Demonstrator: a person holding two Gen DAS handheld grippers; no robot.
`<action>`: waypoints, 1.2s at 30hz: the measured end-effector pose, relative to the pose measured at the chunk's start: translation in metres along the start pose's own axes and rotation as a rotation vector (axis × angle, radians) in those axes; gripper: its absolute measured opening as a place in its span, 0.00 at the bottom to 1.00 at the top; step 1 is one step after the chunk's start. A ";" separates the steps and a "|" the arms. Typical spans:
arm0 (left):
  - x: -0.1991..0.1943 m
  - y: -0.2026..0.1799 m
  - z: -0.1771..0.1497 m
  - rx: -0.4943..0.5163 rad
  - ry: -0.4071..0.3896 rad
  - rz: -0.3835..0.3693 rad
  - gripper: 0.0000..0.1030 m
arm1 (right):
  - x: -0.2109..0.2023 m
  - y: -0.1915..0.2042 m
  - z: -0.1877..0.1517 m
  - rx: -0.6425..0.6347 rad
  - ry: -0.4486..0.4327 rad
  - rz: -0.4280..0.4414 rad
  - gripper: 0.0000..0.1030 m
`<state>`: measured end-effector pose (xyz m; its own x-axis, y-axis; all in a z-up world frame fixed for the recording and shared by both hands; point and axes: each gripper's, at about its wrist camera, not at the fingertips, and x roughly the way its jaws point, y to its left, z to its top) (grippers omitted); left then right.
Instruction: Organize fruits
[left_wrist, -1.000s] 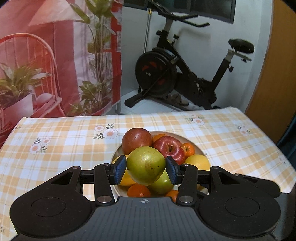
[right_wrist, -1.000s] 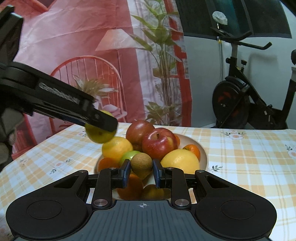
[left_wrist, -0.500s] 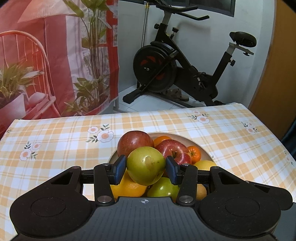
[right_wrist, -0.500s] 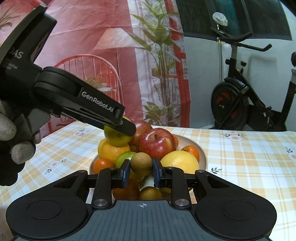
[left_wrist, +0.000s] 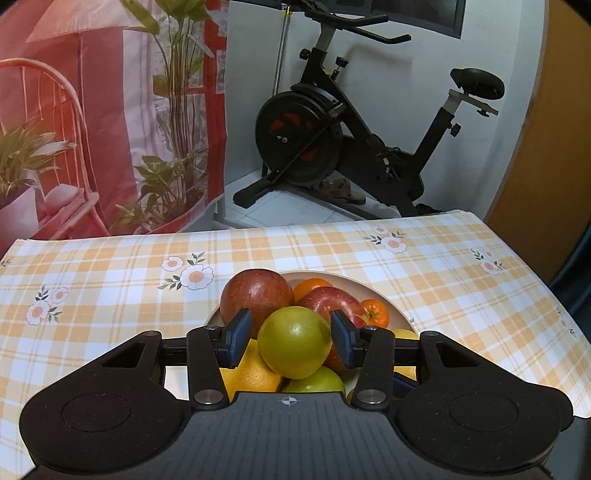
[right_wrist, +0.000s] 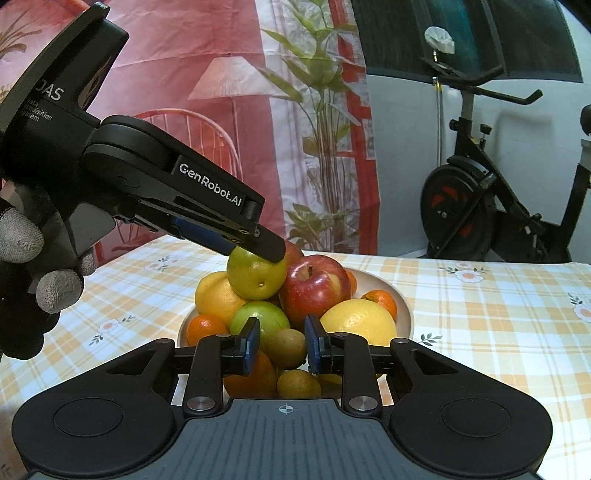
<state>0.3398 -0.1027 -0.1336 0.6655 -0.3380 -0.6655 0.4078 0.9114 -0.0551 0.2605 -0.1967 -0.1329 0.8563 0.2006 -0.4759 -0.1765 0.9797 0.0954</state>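
Note:
A white bowl (left_wrist: 391, 306) (right_wrist: 404, 314) on the checked tablecloth is heaped with fruit: red apples (left_wrist: 256, 295) (right_wrist: 316, 286), yellow citrus (right_wrist: 358, 319), a green apple (right_wrist: 260, 317) and mandarins (right_wrist: 205, 328). My left gripper (left_wrist: 289, 342) (right_wrist: 266, 251) is shut on a yellow-green apple (left_wrist: 293, 341) (right_wrist: 255, 273), which touches the top of the heap. My right gripper (right_wrist: 282, 347) is shut on a brown kiwi (right_wrist: 286, 349), low over the bowl's near side. A second kiwi (right_wrist: 298, 384) lies below it.
A gloved hand (right_wrist: 33, 266) holds the left gripper at the left of the right wrist view. Behind the table's far edge (left_wrist: 295, 225) stand an exercise bike (left_wrist: 351, 147) and a red printed curtain (left_wrist: 92, 129). Bare tablecloth (left_wrist: 461, 295) flanks the bowl on both sides.
My left gripper carried the yellow-green apple forward and slightly down onto the heap, then stopped. The right gripper stayed put; its kiwi now sits a little lower between the pads.

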 end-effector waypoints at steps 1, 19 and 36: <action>-0.001 0.000 0.000 -0.004 -0.003 -0.001 0.48 | 0.000 0.000 0.000 0.001 -0.001 0.000 0.24; -0.062 0.013 0.002 -0.049 -0.109 0.051 0.63 | -0.046 -0.018 0.012 0.102 -0.045 -0.072 0.48; -0.133 0.010 -0.028 -0.029 -0.167 0.070 1.00 | -0.107 -0.001 0.051 0.103 -0.034 -0.131 1.00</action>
<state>0.2378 -0.0421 -0.0661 0.7873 -0.3052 -0.5358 0.3401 0.9397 -0.0357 0.1938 -0.2195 -0.0374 0.8851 0.0691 -0.4602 -0.0130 0.9922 0.1240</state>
